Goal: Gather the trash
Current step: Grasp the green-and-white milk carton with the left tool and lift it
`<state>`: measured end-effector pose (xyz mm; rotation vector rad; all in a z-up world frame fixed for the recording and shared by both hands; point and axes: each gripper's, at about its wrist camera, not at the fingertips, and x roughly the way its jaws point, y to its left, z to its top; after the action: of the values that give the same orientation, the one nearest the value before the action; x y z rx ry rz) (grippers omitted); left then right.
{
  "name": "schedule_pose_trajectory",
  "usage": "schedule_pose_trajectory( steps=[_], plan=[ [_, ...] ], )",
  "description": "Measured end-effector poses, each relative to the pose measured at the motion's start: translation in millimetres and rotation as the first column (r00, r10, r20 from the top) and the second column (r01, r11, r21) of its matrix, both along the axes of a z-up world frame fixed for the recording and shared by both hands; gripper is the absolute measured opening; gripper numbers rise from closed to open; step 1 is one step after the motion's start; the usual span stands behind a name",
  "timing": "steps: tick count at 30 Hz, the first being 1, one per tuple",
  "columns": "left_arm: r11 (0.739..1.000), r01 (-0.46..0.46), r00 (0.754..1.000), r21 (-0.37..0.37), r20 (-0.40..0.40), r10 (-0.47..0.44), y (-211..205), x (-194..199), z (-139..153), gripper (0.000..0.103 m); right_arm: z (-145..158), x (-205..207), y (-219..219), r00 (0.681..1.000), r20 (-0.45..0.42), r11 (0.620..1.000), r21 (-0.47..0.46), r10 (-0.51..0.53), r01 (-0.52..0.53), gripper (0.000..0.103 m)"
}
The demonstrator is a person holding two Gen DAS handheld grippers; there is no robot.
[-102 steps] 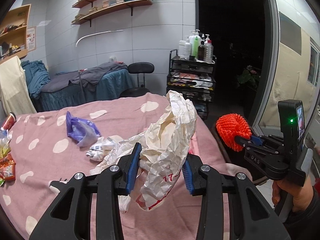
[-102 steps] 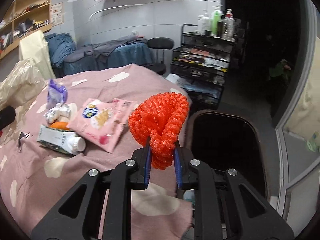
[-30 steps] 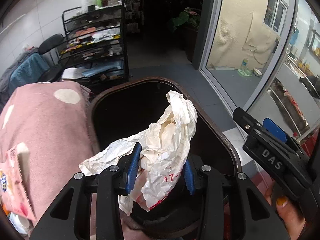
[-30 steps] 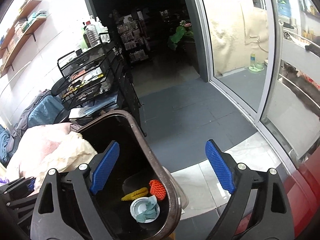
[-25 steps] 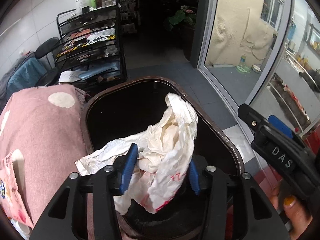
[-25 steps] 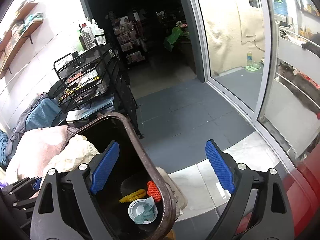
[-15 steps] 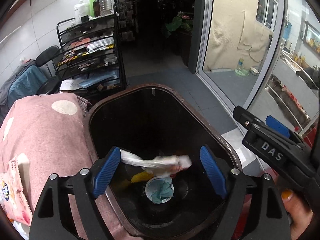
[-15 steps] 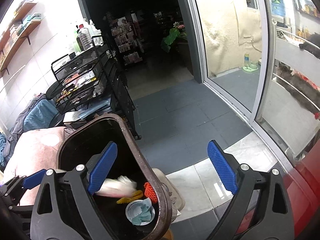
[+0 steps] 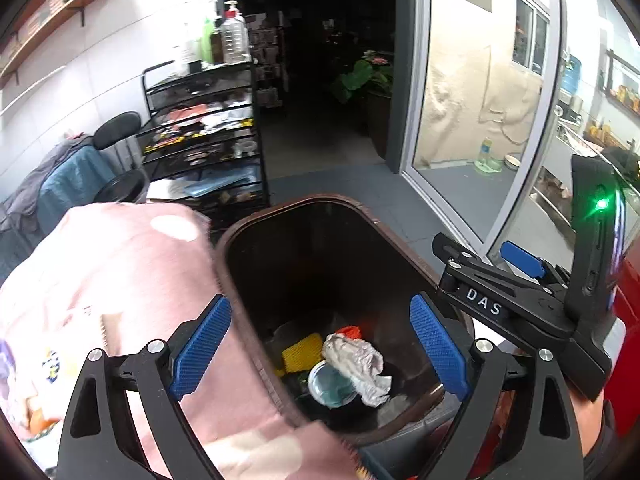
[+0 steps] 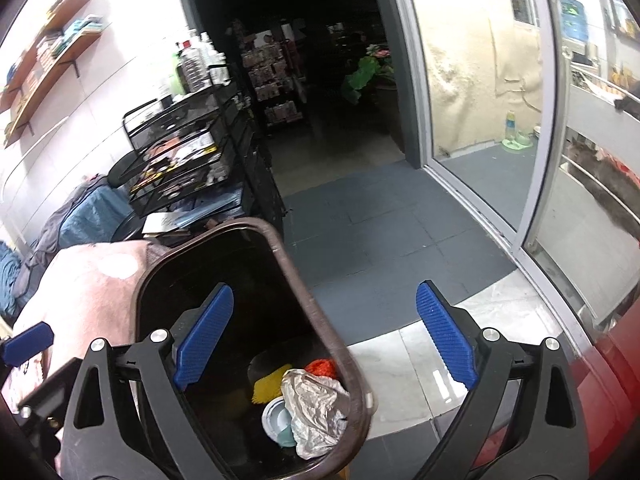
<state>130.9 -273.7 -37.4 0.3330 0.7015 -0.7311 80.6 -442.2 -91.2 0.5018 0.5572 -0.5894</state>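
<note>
Your left gripper (image 9: 320,354) has just been opening and holds nothing, your right gripper (image 10: 325,334) gapes empty too, and the crumpled white paper wrapper (image 9: 356,364) lies inside the dark brown plastic bin (image 9: 320,200), so lift clear of its rim and swing toward the pink spotted blanket (image 9: 120,264).

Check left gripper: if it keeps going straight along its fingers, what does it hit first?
Probably the crumpled paper bag at the bottom of the brown trash bin. The left gripper, open and empty, points into the bin's mouth; depth is unclear.
</note>
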Motion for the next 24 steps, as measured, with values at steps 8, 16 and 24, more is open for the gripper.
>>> schedule_pose_trajectory(
  steps=[8, 16, 24],
  plan=[
    [0.996, -0.087, 0.996, -0.002, 0.007, 0.087, 57, -7, 11, 0.09, 14, 11, 41, 0.981, 0.035, 0.981, -0.027, 0.191, -0.19, 0.094],
    [0.982, -0.188, 0.981, 0.022, -0.034, 0.189, 131, 4, 9, 0.09, 22, 24, 89, 0.918, 0.046, 0.919, -0.011, 0.394, -0.394, 0.095],
    [0.95, -0.302, 0.951, 0.08, -0.047, 0.306, 212, 21, 0, 0.09, 20, 34, 130, 0.833, 0.084, 0.831, 0.07, 0.547, -0.552, 0.095]
  ],
)
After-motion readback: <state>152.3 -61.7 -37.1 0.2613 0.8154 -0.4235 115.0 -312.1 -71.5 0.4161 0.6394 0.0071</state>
